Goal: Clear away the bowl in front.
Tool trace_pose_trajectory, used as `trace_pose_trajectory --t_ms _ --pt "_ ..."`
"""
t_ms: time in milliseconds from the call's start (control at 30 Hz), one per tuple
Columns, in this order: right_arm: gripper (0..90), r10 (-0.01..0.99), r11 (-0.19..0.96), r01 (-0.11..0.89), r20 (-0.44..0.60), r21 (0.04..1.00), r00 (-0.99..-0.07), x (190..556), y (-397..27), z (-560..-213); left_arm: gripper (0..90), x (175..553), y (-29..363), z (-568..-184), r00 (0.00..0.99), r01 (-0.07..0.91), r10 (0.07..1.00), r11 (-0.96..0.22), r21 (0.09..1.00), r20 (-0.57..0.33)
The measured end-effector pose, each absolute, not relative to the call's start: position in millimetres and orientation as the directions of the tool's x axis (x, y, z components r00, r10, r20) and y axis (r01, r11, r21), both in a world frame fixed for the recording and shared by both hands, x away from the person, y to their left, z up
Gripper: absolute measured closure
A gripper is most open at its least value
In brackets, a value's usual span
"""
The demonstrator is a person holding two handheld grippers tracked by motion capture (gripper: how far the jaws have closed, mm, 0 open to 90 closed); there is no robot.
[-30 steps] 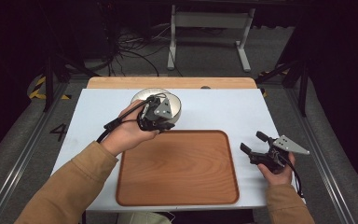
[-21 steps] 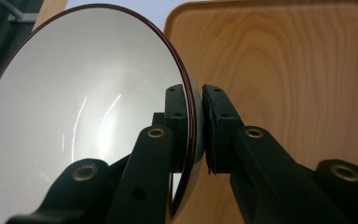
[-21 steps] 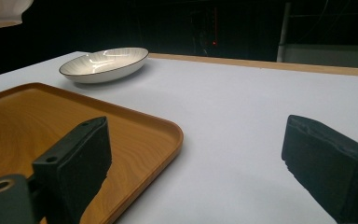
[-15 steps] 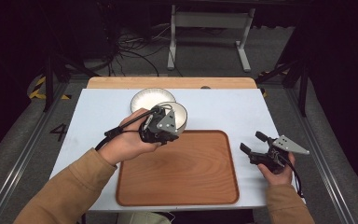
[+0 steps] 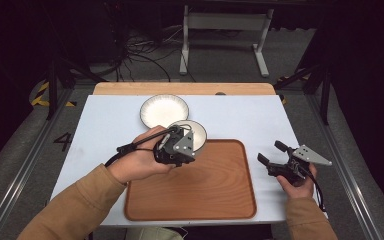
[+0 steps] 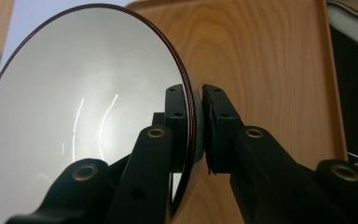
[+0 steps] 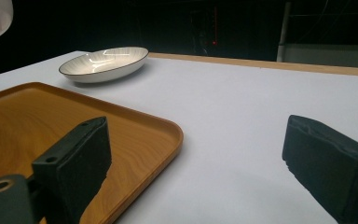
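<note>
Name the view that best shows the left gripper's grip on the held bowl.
The left gripper view. There the left gripper has its jaws clamped on the rim of the white bowl, one inside and one outside, above the wooden tray. In the high view the gripper's body covers that contact. The right gripper view catches a white edge at its top-left corner.

Bowl (image 5: 194, 131) in left gripper (image 5: 176, 148)

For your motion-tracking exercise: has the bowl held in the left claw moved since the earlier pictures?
Yes. The bowl, clamped in the left claw, has left the plate and come toward the wooden tray.
</note>
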State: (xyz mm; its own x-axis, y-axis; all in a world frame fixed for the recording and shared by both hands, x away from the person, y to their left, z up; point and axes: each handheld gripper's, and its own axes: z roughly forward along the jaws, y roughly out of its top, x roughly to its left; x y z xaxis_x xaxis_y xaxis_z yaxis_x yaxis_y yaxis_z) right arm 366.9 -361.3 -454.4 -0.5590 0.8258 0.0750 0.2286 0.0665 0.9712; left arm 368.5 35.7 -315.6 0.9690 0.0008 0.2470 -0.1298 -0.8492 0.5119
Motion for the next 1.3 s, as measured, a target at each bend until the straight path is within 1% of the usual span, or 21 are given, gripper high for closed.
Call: trace_pose_trajectory --t_ms 533,1300 --pt "8.1 0.826 0.064 0.229 0.077 0.971 -0.559 367 -361 -454 81.5 363 21 -339 0.978 -0.166 -0.081 -0.862 0.479 0.194" --pt "8.1 0.825 0.065 0.228 0.077 0.971 -0.561 367 -361 -454 81.5 363 9 -367 0.985 -0.162 -0.117 -0.884 0.437 0.128"
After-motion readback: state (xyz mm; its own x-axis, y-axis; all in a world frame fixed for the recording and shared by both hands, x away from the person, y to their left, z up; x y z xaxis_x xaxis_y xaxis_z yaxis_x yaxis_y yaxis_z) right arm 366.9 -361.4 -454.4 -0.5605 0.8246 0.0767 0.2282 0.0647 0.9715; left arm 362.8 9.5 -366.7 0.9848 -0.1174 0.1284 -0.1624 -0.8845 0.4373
